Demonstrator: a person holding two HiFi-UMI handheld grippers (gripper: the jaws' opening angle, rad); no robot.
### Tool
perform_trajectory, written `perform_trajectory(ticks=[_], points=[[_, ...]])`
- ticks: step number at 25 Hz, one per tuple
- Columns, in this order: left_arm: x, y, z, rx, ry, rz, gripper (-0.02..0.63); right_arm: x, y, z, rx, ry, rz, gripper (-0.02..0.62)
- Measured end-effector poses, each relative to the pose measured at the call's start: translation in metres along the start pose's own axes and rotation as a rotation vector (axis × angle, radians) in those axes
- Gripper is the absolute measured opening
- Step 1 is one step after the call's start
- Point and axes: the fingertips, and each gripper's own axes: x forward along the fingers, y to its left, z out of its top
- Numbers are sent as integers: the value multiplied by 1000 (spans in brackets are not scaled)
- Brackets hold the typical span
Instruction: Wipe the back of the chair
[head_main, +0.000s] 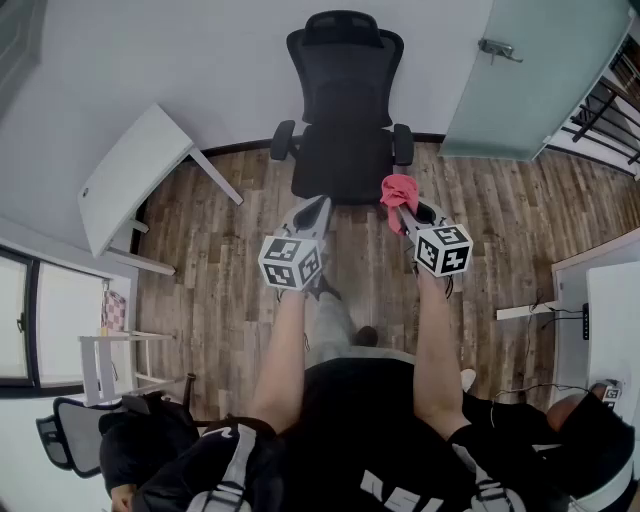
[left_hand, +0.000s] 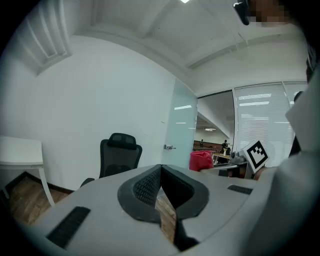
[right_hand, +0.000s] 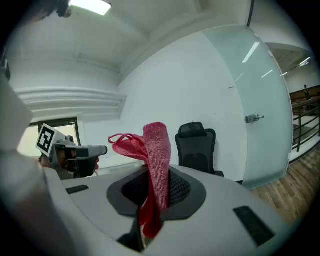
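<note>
A black mesh office chair stands against the white wall ahead, its seat facing me; it also shows in the left gripper view as the chair and in the right gripper view as the chair. My right gripper is shut on a red cloth, which sticks up from between the jaws as the cloth. My left gripper is shut with nothing in it, short of the seat's front edge. Both grippers hover above the floor, apart from the chair.
A white table stands at the left by the wall. A frosted glass door with a handle is at the right. A white desk is at the right edge, a second black chair at the lower left.
</note>
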Motion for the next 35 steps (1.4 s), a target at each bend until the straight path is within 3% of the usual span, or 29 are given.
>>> perform_trajectory(ticks=[14, 35], points=[[-13, -10, 5, 10, -21, 5, 23, -18, -1, 0, 17, -37, -26, 69], [-18, 21, 12, -9, -38, 39, 23, 10, 7, 6, 8, -31, -21, 69]])
